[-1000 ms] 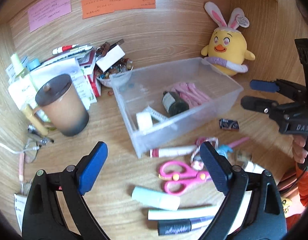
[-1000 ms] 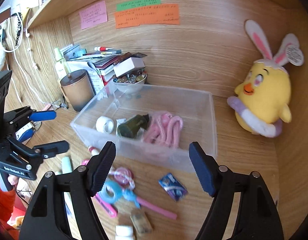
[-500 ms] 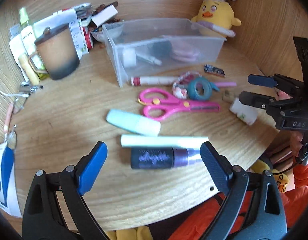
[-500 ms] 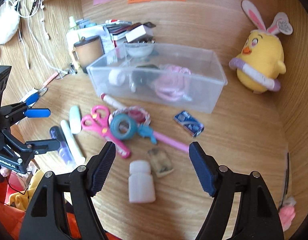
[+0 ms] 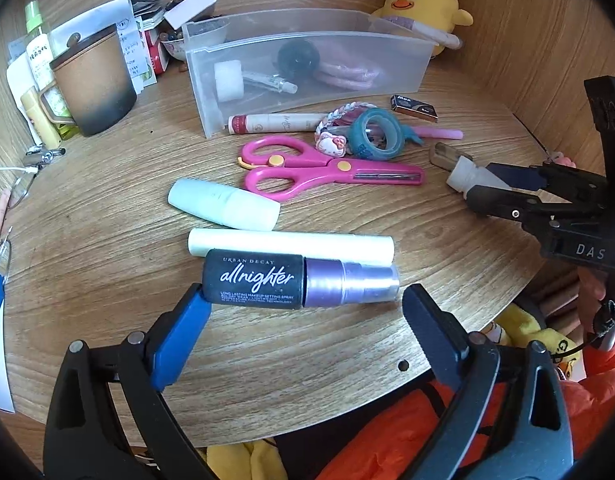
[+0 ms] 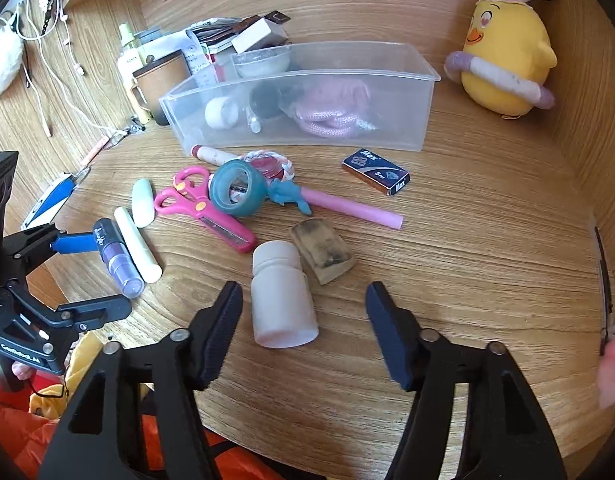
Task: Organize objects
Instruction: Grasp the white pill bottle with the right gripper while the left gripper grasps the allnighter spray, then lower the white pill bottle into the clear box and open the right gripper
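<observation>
both grippers are black plastic frames with silver rivets; the left gripper [image 5: 303, 312] has blue pads, the right gripper [image 6: 303, 320] dark navy ribbed ones. orange clothing [image 5: 387, 440] shows at 6 o'clock.

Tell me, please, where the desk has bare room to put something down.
Bare wood lies right of the staple box and pink pen, toward the plush chick. Another patch lies between the mug and mint tube. In front of the clear bin it is crowded.

light: bright, even daylight; shadows: soft | focus: sharp | edges: strong fisheye bending; dark corner vignette
</observation>
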`<state>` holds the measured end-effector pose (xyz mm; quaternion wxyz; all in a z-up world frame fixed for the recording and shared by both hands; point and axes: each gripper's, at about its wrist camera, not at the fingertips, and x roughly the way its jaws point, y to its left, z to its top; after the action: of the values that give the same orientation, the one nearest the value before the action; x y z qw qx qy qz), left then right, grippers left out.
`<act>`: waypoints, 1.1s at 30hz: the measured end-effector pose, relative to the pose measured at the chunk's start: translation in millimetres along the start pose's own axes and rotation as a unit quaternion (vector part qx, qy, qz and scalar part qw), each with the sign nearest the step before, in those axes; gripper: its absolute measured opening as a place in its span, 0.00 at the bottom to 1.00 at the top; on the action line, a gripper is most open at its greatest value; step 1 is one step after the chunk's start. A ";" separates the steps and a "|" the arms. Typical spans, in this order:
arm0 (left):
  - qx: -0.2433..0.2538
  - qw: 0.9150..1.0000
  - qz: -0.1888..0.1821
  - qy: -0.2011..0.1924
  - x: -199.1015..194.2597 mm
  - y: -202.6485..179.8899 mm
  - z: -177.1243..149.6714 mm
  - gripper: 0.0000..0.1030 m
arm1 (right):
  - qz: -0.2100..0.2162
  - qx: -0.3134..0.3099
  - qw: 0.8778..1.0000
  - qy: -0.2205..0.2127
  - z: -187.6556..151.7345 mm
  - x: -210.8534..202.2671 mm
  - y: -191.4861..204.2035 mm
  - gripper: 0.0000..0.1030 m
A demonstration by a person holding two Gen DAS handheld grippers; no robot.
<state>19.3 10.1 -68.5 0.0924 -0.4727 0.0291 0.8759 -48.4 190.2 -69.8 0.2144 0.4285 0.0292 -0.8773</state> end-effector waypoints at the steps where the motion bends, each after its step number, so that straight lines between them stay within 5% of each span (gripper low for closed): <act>1: 0.000 1.000 0.004 -0.002 0.6 -0.3 0.2 0.94 | 0.004 0.001 1.000 0.000 0.1 -0.1 -0.2 0.42; 3: 0.001 1.000 0.010 -0.006 1.3 -1.1 -0.2 0.94 | 0.007 0.001 1.000 -0.001 1.3 0.7 0.9 0.31; 7: 0.002 1.000 0.015 -0.009 0.8 -0.6 -1.4 0.88 | 0.004 -0.011 1.000 -0.004 0.4 0.5 6.6 0.26; 16: -0.024 1.000 0.005 -0.017 -9.1 14.0 2.3 0.88 | 0.001 -0.017 1.000 -0.019 2.1 -12.5 10.1 0.26; 33: -0.042 0.991 0.028 -0.120 -50.5 34.2 73.0 0.88 | -0.012 -0.007 0.994 -0.111 61.1 -45.7 -1.9 0.26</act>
<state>-20.2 -20.1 12.7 0.0502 -0.3663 -0.0057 0.9291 -69.6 193.7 3.5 0.2091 0.3262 0.0160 -0.9217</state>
